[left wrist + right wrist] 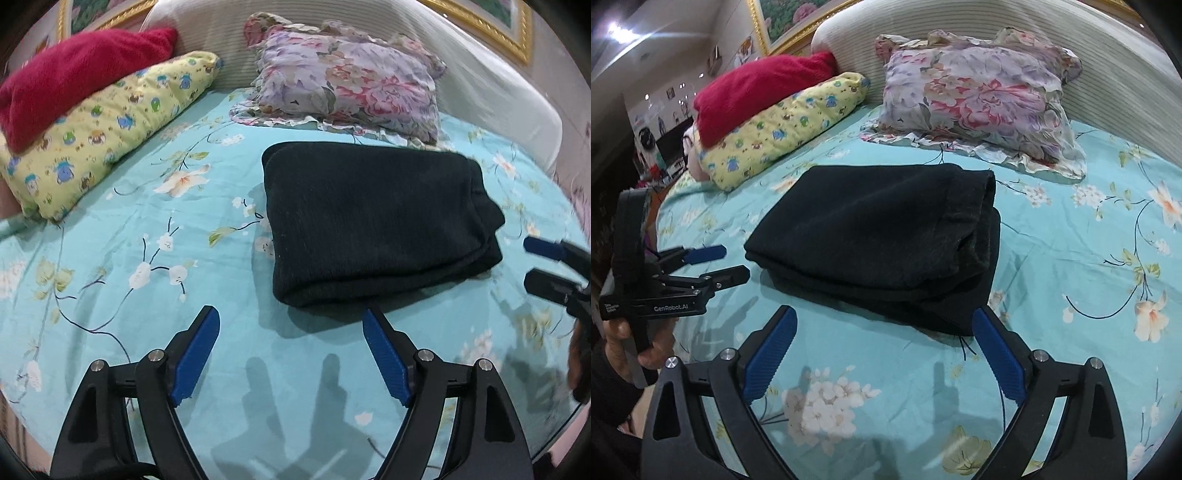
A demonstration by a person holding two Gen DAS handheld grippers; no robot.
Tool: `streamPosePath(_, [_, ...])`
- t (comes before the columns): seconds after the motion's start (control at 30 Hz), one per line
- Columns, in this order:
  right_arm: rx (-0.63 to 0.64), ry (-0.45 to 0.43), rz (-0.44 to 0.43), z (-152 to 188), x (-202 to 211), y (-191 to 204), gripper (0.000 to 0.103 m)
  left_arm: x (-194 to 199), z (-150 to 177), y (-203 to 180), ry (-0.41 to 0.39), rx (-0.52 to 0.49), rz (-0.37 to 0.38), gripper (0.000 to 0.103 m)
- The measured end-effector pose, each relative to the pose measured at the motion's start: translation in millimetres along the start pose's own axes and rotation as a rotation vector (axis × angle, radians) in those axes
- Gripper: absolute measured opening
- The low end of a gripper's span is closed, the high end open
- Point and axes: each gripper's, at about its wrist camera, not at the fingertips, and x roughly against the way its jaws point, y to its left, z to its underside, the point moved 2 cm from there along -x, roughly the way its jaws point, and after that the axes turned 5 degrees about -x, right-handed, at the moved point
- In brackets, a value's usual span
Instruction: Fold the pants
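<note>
Pants (376, 221) lie folded into a black stack on my turquoise flowered bedsheet (147, 258), just ahead of both tools. My left gripper (290, 325) stands spread wide, grasping nothing; my right gripper (884, 325) likewise, clear of the cloth. Flowered pillow (347, 81) rests behind.

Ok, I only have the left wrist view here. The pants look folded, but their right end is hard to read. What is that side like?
Observer: In the right wrist view the black pants show stacked layers at that end, the top layer rolled over at the edge.
Operator: Is the right gripper holding any cloth?
Observer: No. The right gripper stands open over bare bedsheet, short of the pants.
Operator: And my gripper from the outside?
Observer: The left gripper is open, beside the pants, with a hand round its handle.
</note>
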Motion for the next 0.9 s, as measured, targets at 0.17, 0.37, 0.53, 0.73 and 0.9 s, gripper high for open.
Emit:
streamPosePath(0.17, [0.036,0.004,0.015,5.1,-2.6,3.6,0.096,-0.9,5.7,-4.0,-0.002,-0.034,-0.030,0.081])
streamPosePath(0.37, [0.066,0.015,0.009,7.8,-8.6,7.7,0.096,-3.1,9.0,-3.6,0.007,-0.038,-0.042,0.082])
streamPosePath(0.53, [0.092,0.028,0.010,9.6,-15.3,10.7,0.096,-6.9,13.0,-6.2,0.017,-0.056,-0.068,0.083])
streamPosePath(0.73, [0.121,0.046,0.011,11.8,-25.4,11.0,0.096,-10.5,14.8,-8.6,0.018,-0.065,-0.072,0.083])
streamPosePath(0.9, [0.108,0.044,0.016,12.7,-29.7,7.4,0.096,-11.7,15.8,-8.9,0.013,-0.062,-0.078,0.083])
